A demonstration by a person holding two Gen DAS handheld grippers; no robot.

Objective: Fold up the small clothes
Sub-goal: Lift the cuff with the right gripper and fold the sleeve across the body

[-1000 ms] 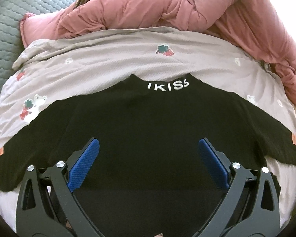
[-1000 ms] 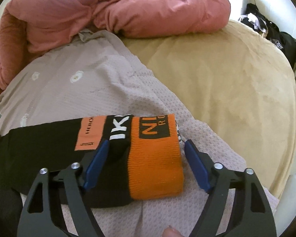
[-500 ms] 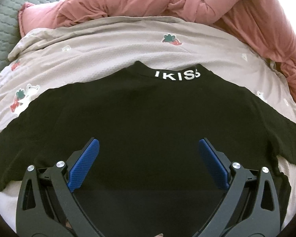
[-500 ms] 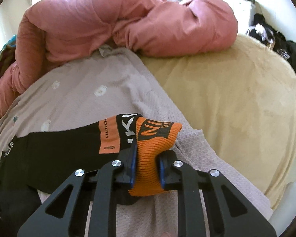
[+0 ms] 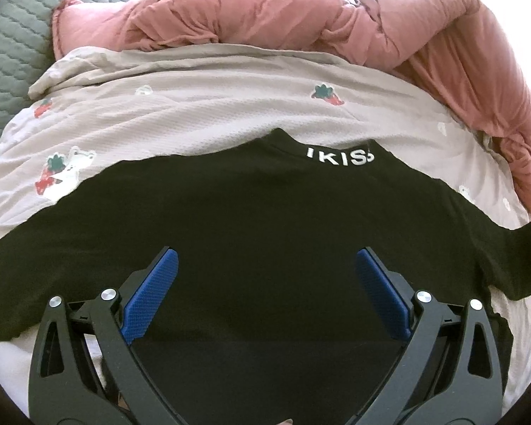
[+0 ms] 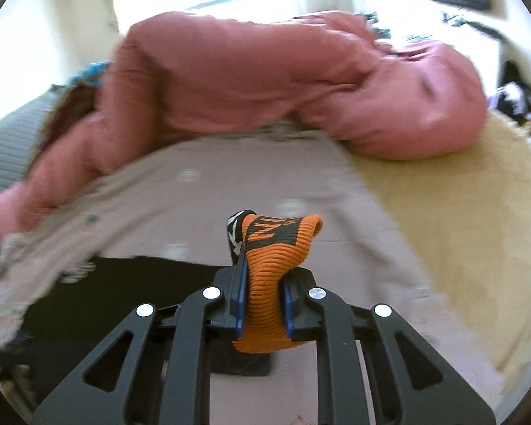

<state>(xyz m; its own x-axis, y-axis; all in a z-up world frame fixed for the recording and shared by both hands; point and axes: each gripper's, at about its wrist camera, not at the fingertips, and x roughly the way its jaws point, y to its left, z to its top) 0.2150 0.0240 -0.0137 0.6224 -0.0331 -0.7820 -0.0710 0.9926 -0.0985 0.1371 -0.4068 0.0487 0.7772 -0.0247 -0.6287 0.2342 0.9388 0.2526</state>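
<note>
Sleeve pinched, fold barely begun.
My left gripper (image 5: 265, 294) hangs agape over the black top (image 5: 247, 219) lying flat on the blanket (image 5: 194, 117); my right gripper (image 6: 262, 301) clamps its orange cuff (image 6: 272, 265). Every fold remains, I judge.

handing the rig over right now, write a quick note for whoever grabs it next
Left tool: open, hovering over the body of the black shirt, holding nothing.
Right tool: shut on the orange cuff of the shirt's sleeve, raised off the grey strawberry blanket.
Done: shirt spread flat, collar away from you; sleeve gripped.
Left: probably carry the sleeve over the body, fold the other side, then halve it.
</note>
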